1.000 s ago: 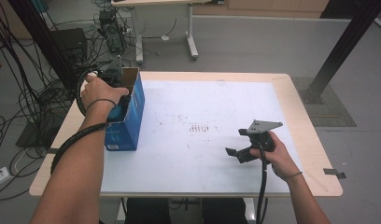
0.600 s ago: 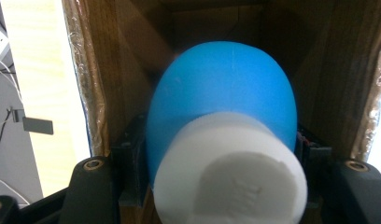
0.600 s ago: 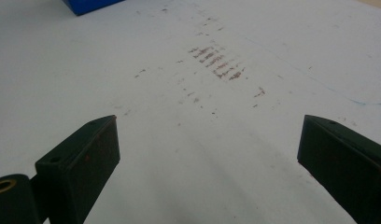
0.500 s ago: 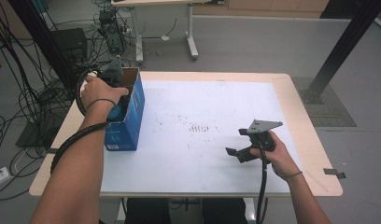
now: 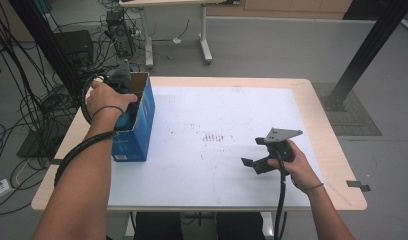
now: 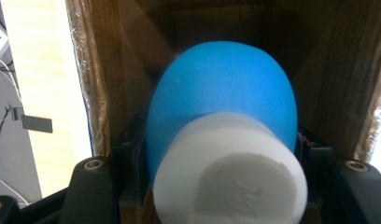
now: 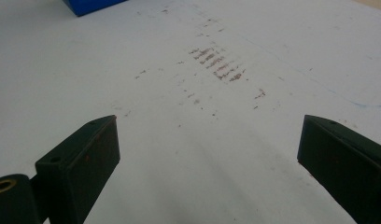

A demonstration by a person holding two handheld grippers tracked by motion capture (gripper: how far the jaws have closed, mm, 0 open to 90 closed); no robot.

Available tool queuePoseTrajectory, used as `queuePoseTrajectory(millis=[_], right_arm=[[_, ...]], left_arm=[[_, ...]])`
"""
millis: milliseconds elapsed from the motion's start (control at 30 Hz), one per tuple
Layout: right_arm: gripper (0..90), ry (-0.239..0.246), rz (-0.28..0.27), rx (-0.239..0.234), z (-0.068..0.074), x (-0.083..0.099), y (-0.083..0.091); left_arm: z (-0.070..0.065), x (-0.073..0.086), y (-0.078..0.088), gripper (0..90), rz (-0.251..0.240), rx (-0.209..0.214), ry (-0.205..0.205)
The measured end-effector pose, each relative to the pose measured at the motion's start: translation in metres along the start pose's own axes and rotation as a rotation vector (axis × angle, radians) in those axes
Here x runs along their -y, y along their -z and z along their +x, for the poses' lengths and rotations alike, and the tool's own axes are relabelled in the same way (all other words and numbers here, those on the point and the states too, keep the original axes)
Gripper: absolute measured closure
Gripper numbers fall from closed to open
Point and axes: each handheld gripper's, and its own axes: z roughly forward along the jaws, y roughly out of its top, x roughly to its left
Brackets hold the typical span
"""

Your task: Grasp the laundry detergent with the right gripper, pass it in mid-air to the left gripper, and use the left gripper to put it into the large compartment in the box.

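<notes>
Both grippers tell different stories around the blue cardboard box point(image 5: 137, 127), the landmark standing at the left edge of the table point(image 5: 322, 125). Plunged into that box's open top, the left gripper point(image 6: 221, 154) has its jaws closed on a blue bottle with a white cap point(image 6: 226, 140), the pads pressing its blue body from either side just below the cap while the brown inner walls of the box rise around it. From the high view the left hand point(image 5: 108, 100) sits right over the box mouth, with a glimpse of blue below it. Well to the right of the box, the right gripper point(image 5: 259, 162) hovers low over the white table mat point(image 7: 188, 140) with its jaws spread wide and nothing between them, its hand point(image 5: 297, 167) resting near the front edge. As a judgement, the bottle looks like smooth, rigid plastic, probably light and a little slippery, with a rounded shoulder that could let the pads slide; the present hold on the widest part of the body seems sound, and the cap would be a poorer place, being narrower and free to turn. Lifting it straight up should keep it clear of the box walls, which stand close on both sides.
</notes>
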Motion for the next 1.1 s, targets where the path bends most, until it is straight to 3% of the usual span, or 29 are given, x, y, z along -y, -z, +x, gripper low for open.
queuePoseTrajectory(millis=[1100], right_arm=[[5.6, -0.008, -0.006, 0.006, -0.0006, 0.002, 0.001]], left_arm=[[-0.0011, 0.0018, 0.0, 37.4, -0.002, -0.004, 0.008]])
